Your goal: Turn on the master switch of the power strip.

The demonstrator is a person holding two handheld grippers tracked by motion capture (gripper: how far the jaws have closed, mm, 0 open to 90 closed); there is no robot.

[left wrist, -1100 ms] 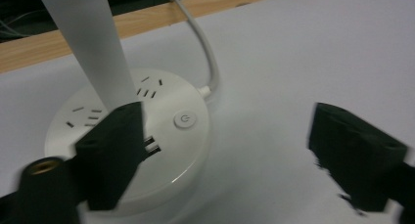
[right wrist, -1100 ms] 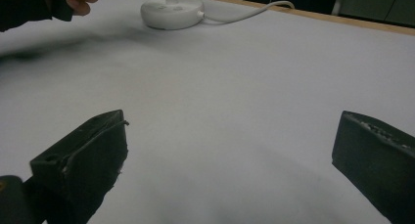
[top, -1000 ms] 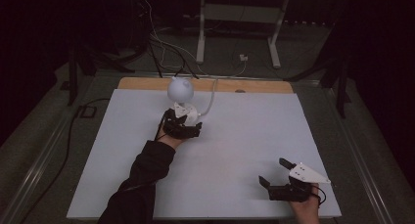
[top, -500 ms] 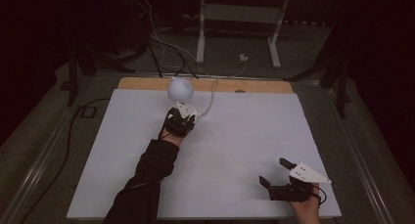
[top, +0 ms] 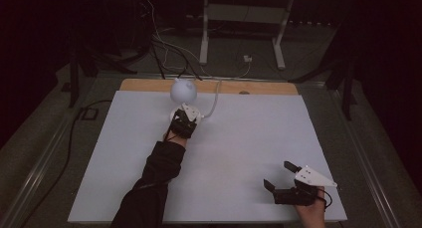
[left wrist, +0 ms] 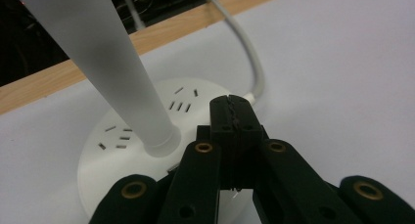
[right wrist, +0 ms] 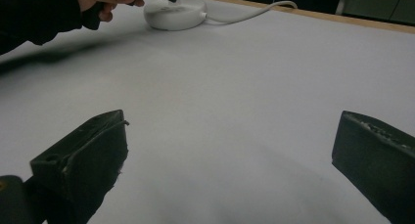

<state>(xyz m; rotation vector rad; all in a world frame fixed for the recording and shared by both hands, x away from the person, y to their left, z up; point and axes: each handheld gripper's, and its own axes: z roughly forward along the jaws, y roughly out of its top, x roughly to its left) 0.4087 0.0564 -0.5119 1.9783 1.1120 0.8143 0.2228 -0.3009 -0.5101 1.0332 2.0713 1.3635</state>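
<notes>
The left claw (top: 183,119) has moved forward since a second ago — it was a little back from the lamp, and now its tips sit right over the lamp's round white base (left wrist: 147,150). Its jaws are pressed tight together with nothing between them. That looks like a poke, not a grab: the closed tips point down at the base, perhaps at a switch, though I cannot see a button under them.

The lamp (top: 183,90) stands near the far edge of the bench (top: 259,138), a bit left of the middle. Its white stem (left wrist: 112,67) goes up from the base to a round head. A white cord (top: 215,96) runs from the base over the far edge, past the wooden strip (top: 259,87) there.

The right claw (top: 282,177) has not moved. It rests by the near right corner, jaws wide apart, holding nothing.

Room to move — there is lots. The middle of the bench is bare, and so is the whole left side. The tight spots are the stem just beside the left claw, which a bump could tip, and the cord close on its right. The right claw sits near the near edge, so it has little room to pull back.
</notes>
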